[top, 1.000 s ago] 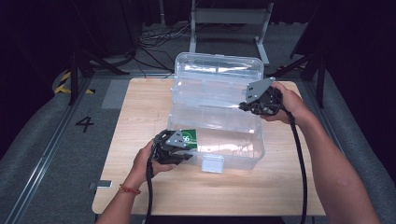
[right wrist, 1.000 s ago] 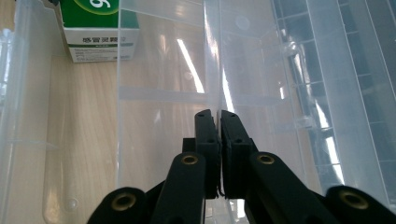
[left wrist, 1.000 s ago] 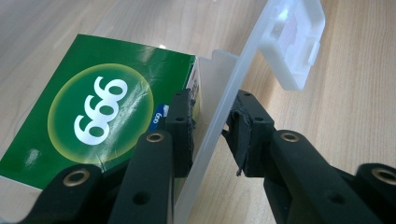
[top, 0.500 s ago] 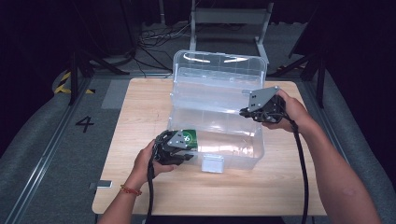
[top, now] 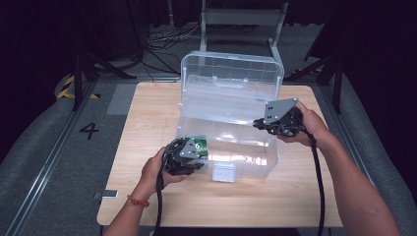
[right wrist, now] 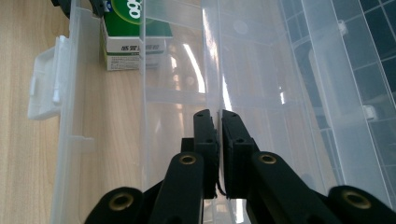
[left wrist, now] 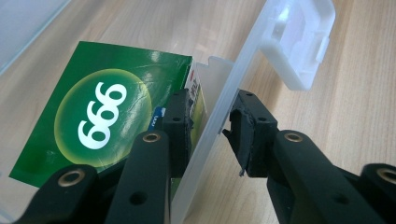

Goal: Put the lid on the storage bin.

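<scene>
A person sits at a wooden table [top: 147, 108] with a gripper in each hand. On the left side of the high view, the left gripper [top: 189, 156] is at the front left corner of a big clear plastic box [top: 231, 142]. In the left gripper view, its two black jaws stand on each side of the box's thin front wall [left wrist: 219, 116], one jaw inside the box and one outside. There is a small gap between the jaws and the wall, so they do not squeeze it tight, and I cannot tell if a pad touches it. Just beside the inside jaw is a small green carton [left wrist: 100, 112] with white numbers on it. It sits inside the box in the front left corner. A white clasp [top: 223, 172] hangs on the front of the box, near the left gripper. The lid [top: 233, 69] of the box is open and stands up at the back. Farther right in the high view, the right gripper [top: 258, 124] is over the right part of the box, held by the person's right hand [top: 307, 123]. In the right gripper view, its jaws are closed almost together, with a thin clear inside wall [right wrist: 217, 60] of the box running straight into the slit between them. The jaws look clenched on this thin wall.
</scene>
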A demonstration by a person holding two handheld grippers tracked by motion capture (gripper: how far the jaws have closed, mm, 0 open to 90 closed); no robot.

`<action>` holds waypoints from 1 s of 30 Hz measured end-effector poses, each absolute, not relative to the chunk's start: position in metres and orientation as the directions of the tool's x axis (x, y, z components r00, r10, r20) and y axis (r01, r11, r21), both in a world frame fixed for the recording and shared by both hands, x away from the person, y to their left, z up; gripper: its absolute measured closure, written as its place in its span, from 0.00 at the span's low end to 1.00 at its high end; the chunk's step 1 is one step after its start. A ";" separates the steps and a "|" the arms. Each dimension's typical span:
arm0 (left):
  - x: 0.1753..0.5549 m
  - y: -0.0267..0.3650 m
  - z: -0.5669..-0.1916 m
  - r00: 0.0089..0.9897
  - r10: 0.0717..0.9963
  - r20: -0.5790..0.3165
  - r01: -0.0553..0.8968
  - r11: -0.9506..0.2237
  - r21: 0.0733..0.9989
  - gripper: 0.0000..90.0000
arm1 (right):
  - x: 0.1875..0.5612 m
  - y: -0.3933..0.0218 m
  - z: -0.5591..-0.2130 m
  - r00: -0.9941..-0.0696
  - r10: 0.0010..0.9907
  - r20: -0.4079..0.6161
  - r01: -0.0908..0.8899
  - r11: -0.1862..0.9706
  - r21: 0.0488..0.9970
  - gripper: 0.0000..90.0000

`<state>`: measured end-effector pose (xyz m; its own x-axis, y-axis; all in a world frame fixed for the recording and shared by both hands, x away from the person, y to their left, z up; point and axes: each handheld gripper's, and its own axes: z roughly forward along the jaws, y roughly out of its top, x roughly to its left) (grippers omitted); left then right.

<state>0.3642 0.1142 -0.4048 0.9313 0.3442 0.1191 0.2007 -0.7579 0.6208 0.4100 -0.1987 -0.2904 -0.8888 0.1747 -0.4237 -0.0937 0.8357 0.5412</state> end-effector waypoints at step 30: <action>0.356 0.115 -0.402 0.907 0.390 0.158 0.220 -0.760 0.612 0.74 | 0.392 -0.201 -0.301 -0.896 0.177 -0.406 -0.091 0.824 0.559 0.95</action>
<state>0.3558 0.1147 -0.4020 0.9071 0.3899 0.1584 0.2197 -0.7597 0.6121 0.3918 -0.2006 -0.3008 -0.8965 0.1770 -0.4062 -0.0906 0.8242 0.5590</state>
